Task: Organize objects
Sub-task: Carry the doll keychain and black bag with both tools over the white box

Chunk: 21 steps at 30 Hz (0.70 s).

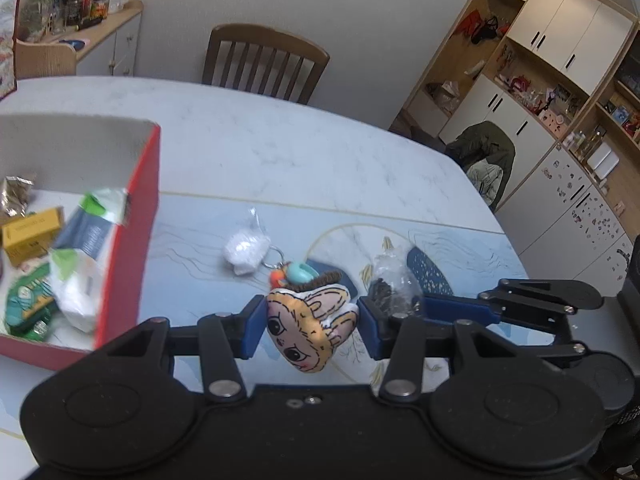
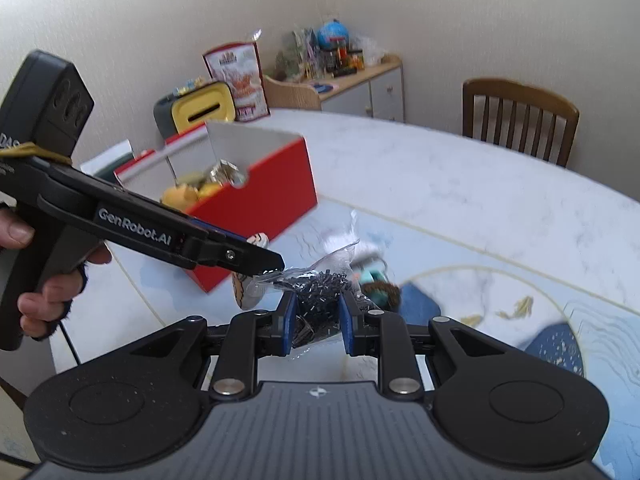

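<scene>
My left gripper [image 1: 312, 328] is shut on a plush keychain [image 1: 308, 332] with a cartoon face, held just above the table. Its teal and orange beads [image 1: 294, 274] and key ring trail toward a small white bag [image 1: 246, 250] lying on the mat. My right gripper [image 2: 318, 322] is shut on a clear bag of small black pieces [image 2: 316, 300], also lifted. In the left wrist view that bag [image 1: 390, 284] and the right gripper [image 1: 424, 308] sit just right of the plush. The right wrist view has the left gripper [image 2: 276, 266] at upper left, a hand on its handle and the plush [image 2: 244, 294] under its tip.
An open red box [image 1: 136, 240] holding packets and a yellow carton stands left of the grippers, also seen as the red box [image 2: 260, 204]. A blue patterned mat [image 1: 460, 240] covers the near table. A wooden chair [image 1: 264, 64] and a cluttered sideboard [image 2: 360, 76] stand beyond.
</scene>
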{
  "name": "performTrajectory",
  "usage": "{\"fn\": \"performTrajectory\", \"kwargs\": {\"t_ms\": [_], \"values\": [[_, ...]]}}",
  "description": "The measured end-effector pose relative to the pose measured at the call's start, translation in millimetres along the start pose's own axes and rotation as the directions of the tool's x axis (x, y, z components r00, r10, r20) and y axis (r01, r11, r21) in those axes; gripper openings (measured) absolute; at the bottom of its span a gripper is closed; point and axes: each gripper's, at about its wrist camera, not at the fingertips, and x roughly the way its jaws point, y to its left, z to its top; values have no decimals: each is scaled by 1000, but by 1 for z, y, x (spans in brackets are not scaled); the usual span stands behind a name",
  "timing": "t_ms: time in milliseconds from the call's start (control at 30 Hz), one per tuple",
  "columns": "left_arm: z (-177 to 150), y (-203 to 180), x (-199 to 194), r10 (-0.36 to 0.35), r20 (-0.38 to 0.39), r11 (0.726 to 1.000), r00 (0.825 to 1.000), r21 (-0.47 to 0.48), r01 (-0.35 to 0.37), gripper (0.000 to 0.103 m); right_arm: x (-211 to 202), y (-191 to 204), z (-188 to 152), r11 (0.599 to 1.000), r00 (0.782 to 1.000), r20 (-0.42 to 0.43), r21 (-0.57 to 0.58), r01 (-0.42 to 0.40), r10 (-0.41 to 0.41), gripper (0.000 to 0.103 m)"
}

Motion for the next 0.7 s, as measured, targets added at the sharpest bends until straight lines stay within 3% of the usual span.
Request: {"fn": "performTrajectory", "kwargs": {"t_ms": [333,700], "values": [[19,34,-40,4,44,1000,999,4,-4,47,-9,37,34,1000,999,44,-3,8,-8,22],[42,86,-80,7,91,1000,996,4,-7,47,9,87,73,1000,997,82,-13,11,-10,22]]}}
